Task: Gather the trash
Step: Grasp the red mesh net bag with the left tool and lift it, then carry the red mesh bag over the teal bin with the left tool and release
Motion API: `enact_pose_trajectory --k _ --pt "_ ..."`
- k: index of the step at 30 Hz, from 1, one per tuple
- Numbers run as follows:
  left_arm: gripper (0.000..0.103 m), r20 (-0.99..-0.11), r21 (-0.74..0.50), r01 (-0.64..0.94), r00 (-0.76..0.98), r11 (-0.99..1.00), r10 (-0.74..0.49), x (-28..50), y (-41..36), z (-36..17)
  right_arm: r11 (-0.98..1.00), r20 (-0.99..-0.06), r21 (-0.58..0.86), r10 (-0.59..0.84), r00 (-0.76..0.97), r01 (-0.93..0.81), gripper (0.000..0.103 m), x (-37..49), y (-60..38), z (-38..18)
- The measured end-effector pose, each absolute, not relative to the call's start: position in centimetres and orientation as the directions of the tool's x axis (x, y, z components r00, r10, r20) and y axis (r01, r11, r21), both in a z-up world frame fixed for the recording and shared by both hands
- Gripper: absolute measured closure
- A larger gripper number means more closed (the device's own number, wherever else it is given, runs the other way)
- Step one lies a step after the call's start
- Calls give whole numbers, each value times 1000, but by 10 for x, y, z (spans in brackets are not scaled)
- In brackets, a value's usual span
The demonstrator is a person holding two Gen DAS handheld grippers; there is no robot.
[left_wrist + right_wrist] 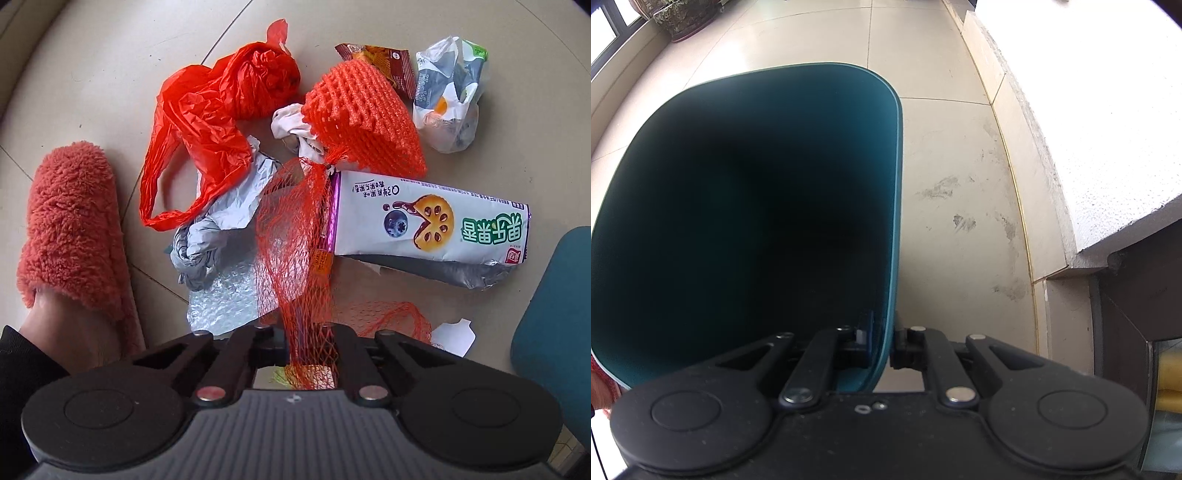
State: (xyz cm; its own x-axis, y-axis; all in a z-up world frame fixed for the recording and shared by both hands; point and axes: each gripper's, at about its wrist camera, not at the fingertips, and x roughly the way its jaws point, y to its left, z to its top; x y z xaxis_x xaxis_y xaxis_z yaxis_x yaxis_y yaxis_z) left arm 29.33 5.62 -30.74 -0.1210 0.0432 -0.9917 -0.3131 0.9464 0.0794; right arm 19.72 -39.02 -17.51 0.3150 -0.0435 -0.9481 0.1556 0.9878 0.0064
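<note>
A heap of trash lies on the tiled floor in the left wrist view. A red mesh net (295, 229) runs from the heap up between the fingers of my left gripper (304, 347), which is shut on it. Around the net lie a red plastic bag (221, 122), an orange foam fruit sleeve (362, 118), a white biscuit wrapper (428, 221), a clear bag of packaging (450, 96), a brown snack wrapper (391, 62) and grey crumpled film (221, 229). My right gripper (882, 343) is shut on the side wall of a teal bin (892, 184); the bin's inside is dark.
A person's foot in a fuzzy orange slipper (70, 221) stands left of the heap. The teal bin's side (554, 314) shows at the right, with a white paper scrap (454, 332) near it. A white wall (1108, 129) and a dark cabinet (1137, 295) border the floor beside the bin.
</note>
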Motion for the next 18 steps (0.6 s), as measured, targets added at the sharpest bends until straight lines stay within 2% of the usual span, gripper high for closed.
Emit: enact_pose_trajectory --k 3,9,18 --pt "101 -996 63 -316 -82 947 39 292 57 -285 988 -947 4 -47 318 157 96 196 -390 -179" --pt "102 -998 -1 -262 64 965 16 295 43 -204 988 -945 0 -50 322 156 96 193 -389 -180" --pt "102 -962 -93 -61 264 994 -74 282 -17 -79 989 -945 -1 -49 323 148 97 191 -381 -172"
